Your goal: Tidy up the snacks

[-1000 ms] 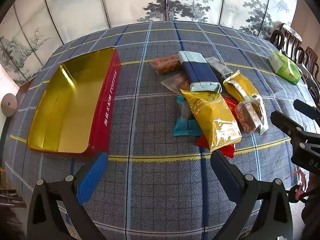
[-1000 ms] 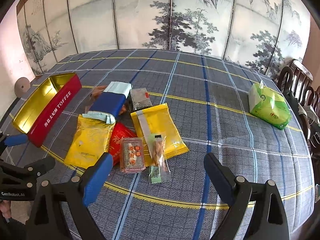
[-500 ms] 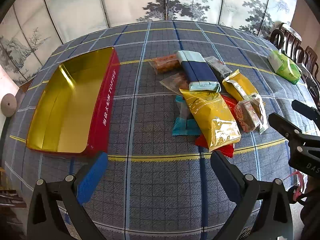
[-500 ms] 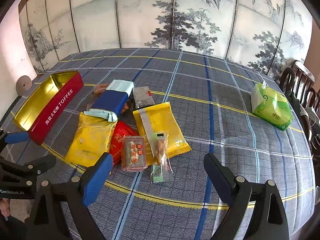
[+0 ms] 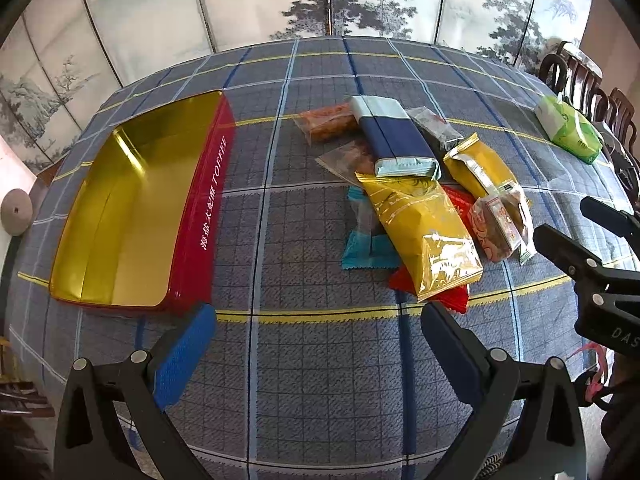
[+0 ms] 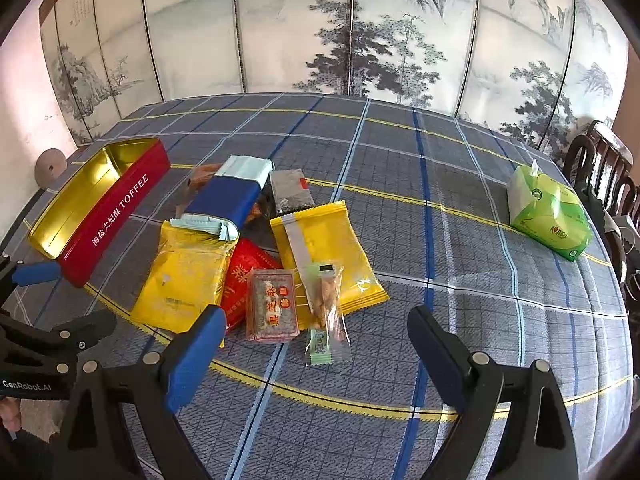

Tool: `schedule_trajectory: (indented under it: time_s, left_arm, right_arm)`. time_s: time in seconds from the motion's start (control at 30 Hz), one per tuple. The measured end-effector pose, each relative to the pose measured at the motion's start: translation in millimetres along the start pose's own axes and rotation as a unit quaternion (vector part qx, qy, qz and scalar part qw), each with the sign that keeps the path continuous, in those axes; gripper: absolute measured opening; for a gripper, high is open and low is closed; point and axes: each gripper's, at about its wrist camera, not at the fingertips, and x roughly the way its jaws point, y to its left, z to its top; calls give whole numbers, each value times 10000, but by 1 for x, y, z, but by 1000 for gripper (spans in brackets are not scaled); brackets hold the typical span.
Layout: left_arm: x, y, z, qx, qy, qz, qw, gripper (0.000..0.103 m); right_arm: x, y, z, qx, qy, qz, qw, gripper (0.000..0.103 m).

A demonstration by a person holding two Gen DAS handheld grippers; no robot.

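A red toffee tin (image 5: 208, 208) with an empty gold inside lies open on the left of the plaid table; it also shows in the right wrist view (image 6: 116, 210). A pile of snack packets sits mid-table: a blue and white pack (image 5: 394, 136), a yellow bag (image 5: 424, 236), a second yellow bag (image 6: 326, 248), a red packet (image 6: 246, 276), a small clear boxed sweet (image 6: 272, 306) and a thin clear stick packet (image 6: 326, 312). My left gripper (image 5: 318, 356) is open and empty, short of the pile. My right gripper (image 6: 316, 356) is open and empty, just short of the stick packet.
A green tissue pack (image 6: 548, 212) lies at the far right of the table. Dark wooden chairs (image 6: 604, 176) stand beyond the right edge. A painted folding screen (image 6: 352, 28) stands behind the table. Bare plaid cloth (image 6: 460, 240) lies between pile and tissues.
Both grippers have drifted slightly toward the pile. Nothing on the table has moved.
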Motion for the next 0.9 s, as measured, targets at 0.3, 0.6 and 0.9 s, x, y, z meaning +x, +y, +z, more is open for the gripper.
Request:
schedule_trajectory:
  time_s: [0.3, 0.6, 0.9]
  left_arm:
    - [2, -1, 0, 9, 28, 1, 10000, 101]
    - [3, -3, 0, 6, 21, -7, 10000, 101]
    - [4, -2, 3, -28, 12, 23, 10000, 101]
  right_arm:
    - [5, -4, -3, -20, 71, 8, 10000, 90]
    - [23, -18, -8, 74, 340, 78, 9994, 48]
    - [37, -24, -8, 191, 353, 236, 9989, 46]
